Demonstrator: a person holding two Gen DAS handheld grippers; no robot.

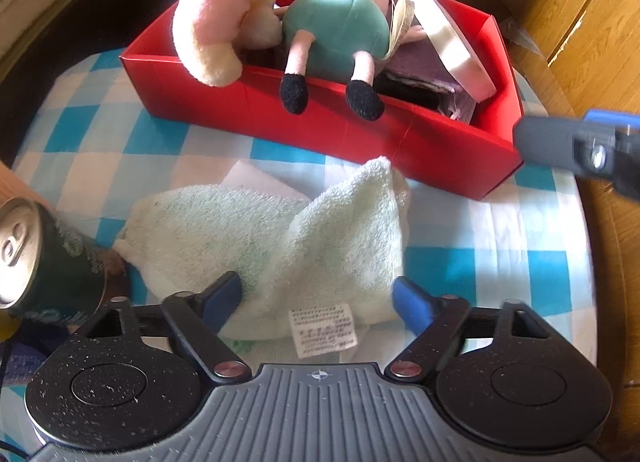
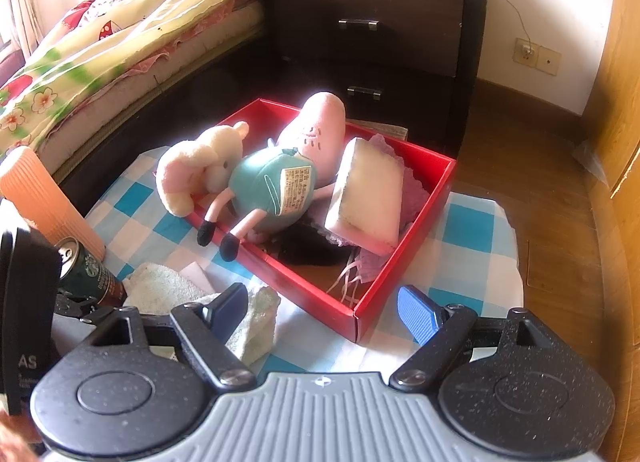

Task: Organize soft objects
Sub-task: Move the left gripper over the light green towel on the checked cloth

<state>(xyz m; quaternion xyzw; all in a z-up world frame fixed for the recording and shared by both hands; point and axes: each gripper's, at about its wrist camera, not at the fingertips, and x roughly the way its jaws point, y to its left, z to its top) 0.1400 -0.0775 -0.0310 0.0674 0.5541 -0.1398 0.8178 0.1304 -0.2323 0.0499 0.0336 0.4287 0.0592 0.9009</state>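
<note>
Left gripper (image 1: 316,298) spread around the towel (image 1: 280,238), not yet pinching; right gripper (image 2: 324,314) spread, empty. Pinch the towel's raised fold, lift clear of the can (image 1: 28,254), drop in far red box (image 1: 320,130).

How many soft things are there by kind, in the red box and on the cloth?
Plush toys: 2, pig and pink-and-cream one
Sponge: 1
Purple cloth: 1
Towel: 1
Total: 5

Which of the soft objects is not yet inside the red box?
The pale green towel. It lies crumpled on the checked cloth in front of the red box, while the plush toys and sponge are in the box.
</note>
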